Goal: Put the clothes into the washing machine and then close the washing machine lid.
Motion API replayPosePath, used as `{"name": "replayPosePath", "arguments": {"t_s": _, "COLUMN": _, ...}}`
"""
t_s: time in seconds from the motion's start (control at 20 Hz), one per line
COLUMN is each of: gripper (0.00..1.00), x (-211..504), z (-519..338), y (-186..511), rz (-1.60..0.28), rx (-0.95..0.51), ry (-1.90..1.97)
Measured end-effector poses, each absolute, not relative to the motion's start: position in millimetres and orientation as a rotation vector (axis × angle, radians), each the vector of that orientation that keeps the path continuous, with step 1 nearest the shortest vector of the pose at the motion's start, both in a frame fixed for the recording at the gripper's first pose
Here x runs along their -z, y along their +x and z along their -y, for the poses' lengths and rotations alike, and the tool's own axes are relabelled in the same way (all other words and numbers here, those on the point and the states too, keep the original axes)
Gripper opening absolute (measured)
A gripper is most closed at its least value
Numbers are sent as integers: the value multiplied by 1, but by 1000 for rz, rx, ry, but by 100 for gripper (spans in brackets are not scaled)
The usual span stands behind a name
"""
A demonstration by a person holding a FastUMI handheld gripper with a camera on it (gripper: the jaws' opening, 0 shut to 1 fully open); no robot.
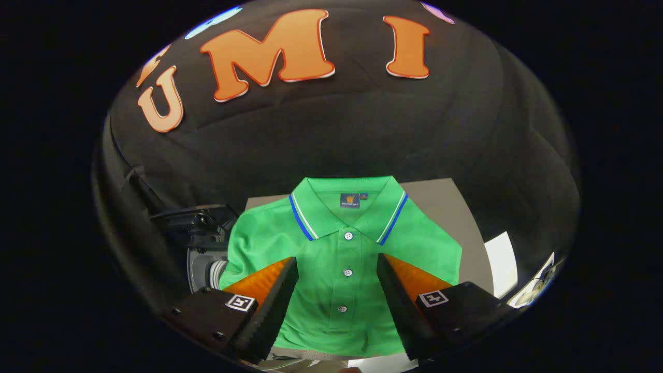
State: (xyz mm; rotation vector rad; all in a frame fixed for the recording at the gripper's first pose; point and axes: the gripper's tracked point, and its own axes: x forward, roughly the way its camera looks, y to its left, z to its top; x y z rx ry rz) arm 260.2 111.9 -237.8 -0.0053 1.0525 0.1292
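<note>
The claw [336,290] hung spread wide over the folded green shirt [346,269] on the tabletop [440,197], poised to grab, washing machine [199,243] at nine o'clock.

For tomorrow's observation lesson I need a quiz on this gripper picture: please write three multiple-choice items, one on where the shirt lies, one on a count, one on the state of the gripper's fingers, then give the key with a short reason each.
1. Where does the green polo shirt lie?
A. flat on the grey surface, under and between the fingers
B. hanging on the booth wall
C. bunched inside a basket

2. How many buttons show on the shirt's placket?
A. one
B. three
C. five

3. How does the gripper stand?
A. shut on the shirt
B. open, fingers apart over the shirt
C. shut on nothing

Key: 1 A, the shirt is spread out front-up on the grey surface; 2 B, three white buttons run down the placket; 3 B, a wide gap of shirt shows between the fingers.
</note>
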Motion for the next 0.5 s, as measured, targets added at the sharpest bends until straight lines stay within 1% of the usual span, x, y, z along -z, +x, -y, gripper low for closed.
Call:
{"name": "replayPosePath", "arguments": {"t_s": 0.25, "gripper": 98, "x": 269, "z": -100, "y": 258, "rz": -1247, "rx": -99, "ry": -23}}
{"name": "replayPosePath", "arguments": {"t_s": 0.5, "gripper": 97, "x": 275, "z": -103, "y": 260, "rz": -1340, "rx": -136, "ry": -104}}
